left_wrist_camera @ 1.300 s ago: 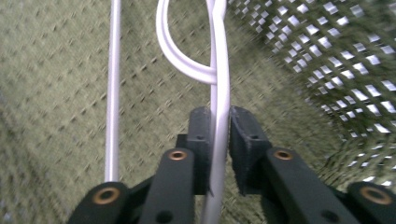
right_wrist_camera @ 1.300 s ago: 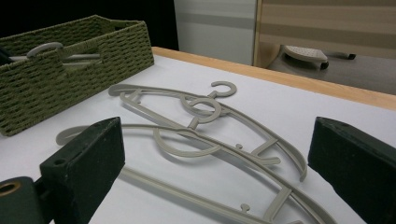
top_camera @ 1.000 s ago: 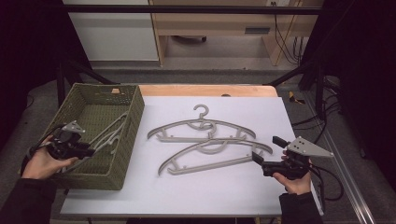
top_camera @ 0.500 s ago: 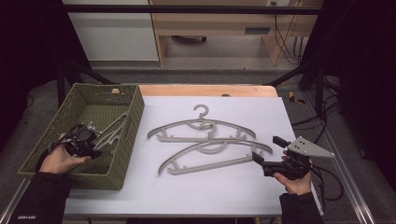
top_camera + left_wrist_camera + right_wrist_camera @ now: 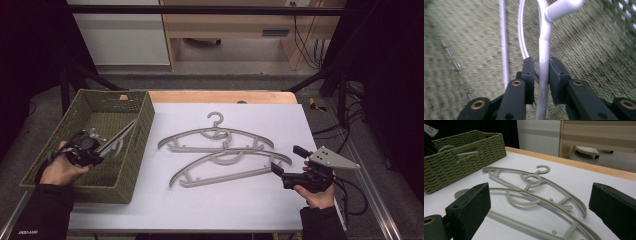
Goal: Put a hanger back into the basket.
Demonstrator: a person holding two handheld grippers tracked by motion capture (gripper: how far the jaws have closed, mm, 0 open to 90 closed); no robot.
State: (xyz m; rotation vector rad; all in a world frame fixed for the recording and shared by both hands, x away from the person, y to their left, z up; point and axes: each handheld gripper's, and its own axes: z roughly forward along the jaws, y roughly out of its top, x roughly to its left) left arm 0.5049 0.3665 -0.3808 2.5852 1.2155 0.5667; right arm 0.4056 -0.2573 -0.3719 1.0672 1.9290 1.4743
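- While the left gripper (image 5: 102, 148) sits inside the green woven basket (image 5: 131, 97), its jaws have just been closing and now clamp a bar of the grey hanger in the basket (image 5: 544, 50).
- Step in hand, as judged: taking hold of that hanger to lift it out.
- Two hangers on the white table (image 5: 220, 210): far hanger (image 5: 216, 136), near hanger (image 5: 227, 162), overlapping.
- Right gripper (image 5: 283, 165): jaws spread wide, empty, low beside the near hanger's end.
- Next move calls for a clean lift over the basket wall without snagging.
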